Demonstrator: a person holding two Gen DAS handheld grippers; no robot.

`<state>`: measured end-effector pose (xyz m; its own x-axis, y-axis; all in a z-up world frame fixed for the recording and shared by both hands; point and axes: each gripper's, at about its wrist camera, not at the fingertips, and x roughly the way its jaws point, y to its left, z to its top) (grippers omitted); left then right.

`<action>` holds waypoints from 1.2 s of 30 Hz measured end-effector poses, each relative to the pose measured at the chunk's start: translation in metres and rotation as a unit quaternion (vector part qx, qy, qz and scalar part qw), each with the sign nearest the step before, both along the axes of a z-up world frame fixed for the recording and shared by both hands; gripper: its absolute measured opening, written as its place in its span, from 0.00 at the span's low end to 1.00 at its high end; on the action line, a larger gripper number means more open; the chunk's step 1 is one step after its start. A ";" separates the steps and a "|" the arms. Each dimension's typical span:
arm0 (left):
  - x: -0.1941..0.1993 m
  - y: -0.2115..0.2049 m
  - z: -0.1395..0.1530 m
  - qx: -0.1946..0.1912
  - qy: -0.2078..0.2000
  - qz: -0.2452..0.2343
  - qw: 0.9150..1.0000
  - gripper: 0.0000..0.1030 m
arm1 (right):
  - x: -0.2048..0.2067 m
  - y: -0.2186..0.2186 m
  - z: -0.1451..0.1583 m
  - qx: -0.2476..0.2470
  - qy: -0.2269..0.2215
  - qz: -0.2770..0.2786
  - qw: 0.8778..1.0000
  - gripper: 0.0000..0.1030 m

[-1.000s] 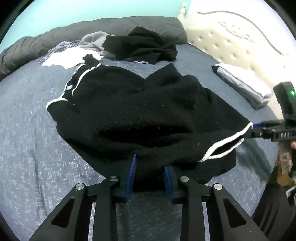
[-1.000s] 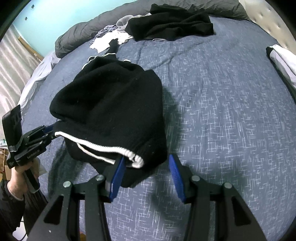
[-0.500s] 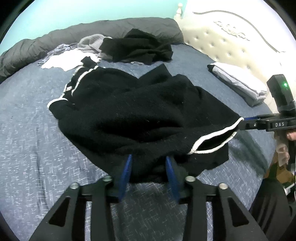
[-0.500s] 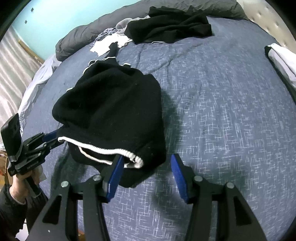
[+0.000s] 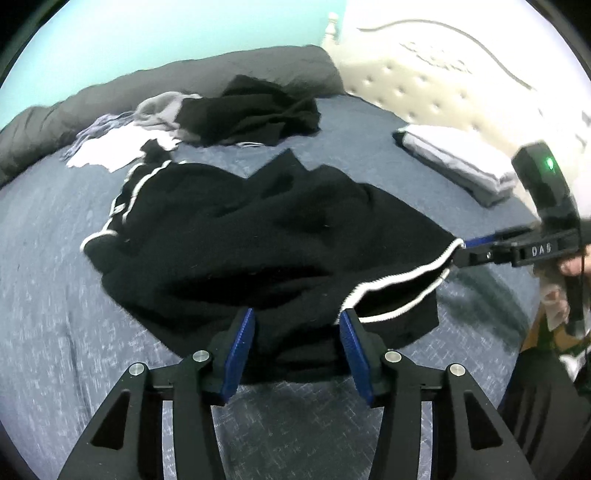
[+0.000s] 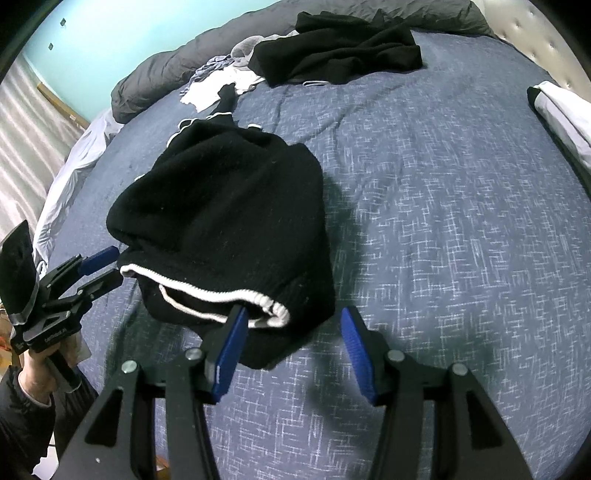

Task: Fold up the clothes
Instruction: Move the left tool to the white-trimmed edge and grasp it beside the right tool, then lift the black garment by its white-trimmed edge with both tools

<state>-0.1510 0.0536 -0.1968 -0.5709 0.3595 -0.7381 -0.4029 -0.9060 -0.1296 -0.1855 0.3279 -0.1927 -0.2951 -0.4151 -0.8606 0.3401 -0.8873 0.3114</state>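
Having just opened, left tool (image 5: 297, 345) straddles black garment (image 5: 258, 236); right tool (image 6: 293, 341) gapes.

Bedroom in a home. Large bed (image 6: 443, 221) fills both views, covered in a dark blue sheet with a pale crosshatch print. Cream tufted headboard (image 5: 424, 81) with buttoned padding and a curved trim line, a turned bedpost (image 5: 332, 26) at its corner. Grey duvet (image 5: 166, 88) bunched along the far edge of the mattress. Turquoise painted wall (image 6: 110, 33) behind. Loose laundry on the bed: a black garment with white stripes (image 5: 258, 236), a heap of black, grey and white clothes (image 5: 207, 118), a folded pale stack (image 5: 458, 162) near the headboard. Striped curtain (image 6: 26, 147) at one side.
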 end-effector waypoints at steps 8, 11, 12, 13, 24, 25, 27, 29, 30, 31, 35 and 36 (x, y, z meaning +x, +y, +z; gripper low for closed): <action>-0.011 0.008 -0.012 -0.026 -0.008 -0.022 0.999 0.32 | -0.007 -0.003 -0.007 -0.004 -0.011 0.003 1.000 0.52; -0.011 0.006 -0.013 -0.037 -0.006 -0.024 0.999 0.18 | -0.011 -0.004 -0.012 -0.001 -0.018 0.001 1.000 0.52; -0.011 0.005 -0.012 -0.038 -0.005 -0.024 0.999 0.16 | -0.012 -0.005 -0.013 -0.002 -0.017 0.001 1.000 0.52; -0.011 0.004 -0.010 -0.039 -0.002 -0.022 0.999 0.11 | -0.012 -0.006 -0.013 -0.004 -0.015 0.002 1.000 0.52; -0.005 -0.011 0.014 -0.024 0.009 -0.012 1.000 0.03 | -0.004 -0.029 0.034 -0.012 0.062 0.024 0.998 0.04; -0.005 -0.014 0.016 -0.018 0.008 -0.009 1.000 0.03 | -0.002 -0.030 0.041 -0.016 0.068 0.025 0.997 0.04; -0.002 -0.020 0.021 -0.008 0.009 -0.003 1.000 0.03 | 0.000 -0.031 0.052 -0.025 0.076 0.027 0.996 0.04; 0.002 -0.024 0.028 -0.002 0.012 -0.001 1.000 0.03 | 0.002 -0.031 0.062 -0.032 0.082 0.029 0.996 0.04; 0.004 -0.026 0.031 0.000 0.014 0.000 1.000 0.03 | 0.003 -0.032 0.065 -0.036 0.083 0.032 0.995 0.04; 0.006 -0.027 0.035 0.001 0.018 0.000 1.000 0.03 | 0.005 -0.033 0.068 -0.036 0.084 0.035 0.995 0.04; 0.011 -0.027 0.035 0.001 0.002 -0.014 1.000 0.03 | 0.010 -0.037 0.064 -0.026 0.073 0.044 0.996 0.04; 0.012 -0.025 0.032 -0.001 -0.004 -0.018 1.000 0.03 | 0.011 -0.038 0.061 -0.023 0.068 0.044 0.996 0.04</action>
<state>-0.1390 0.0285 -0.1646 -0.5519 0.3782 -0.7432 -0.4341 -0.8912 -0.1311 -0.1749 0.2896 -0.1321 -0.3686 -0.4830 -0.7942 0.4575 -0.8380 0.2973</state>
